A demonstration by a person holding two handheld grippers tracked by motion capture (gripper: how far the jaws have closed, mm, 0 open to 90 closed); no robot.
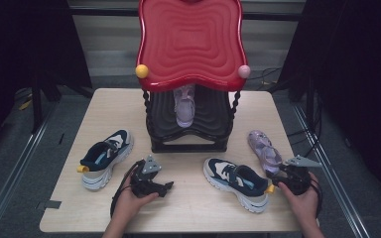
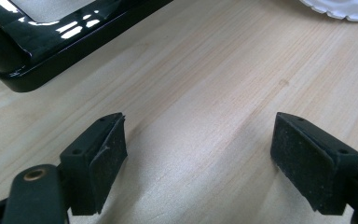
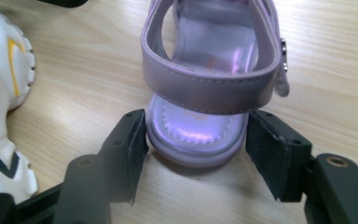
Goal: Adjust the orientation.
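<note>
Wooden surface [image 1: 104, 111], dark surround. Rack [image 1: 188, 134] at the far middle: red wavy top, black lower shelf.

- Stored: one lilac sandal [image 1: 184, 105] on the lower shelf, toe toward the person.
- Loose: second lilac sandal [image 3: 212, 70], right of the rack, flat on the surface, heel toward the right gripper [image 3: 196, 144].
- Loose: navy-and-white sneaker [image 1: 235, 182] at front centre; its mate [image 1: 103, 157] at front left.
- Right gripper: fingers [image 3: 129, 149] flank the loose sandal's heel; the left one touches the sole edge, the right one stands just off it. Not yet clamped.
- Left gripper [image 2: 198, 158]: fingers spread wide, nothing between them, low over bare surface near the rack's base.

Progress, judged: one shoe of four shelved. Second sandal about to be gripped, then lifted beside its mate. Both sneakers untouched.
</note>
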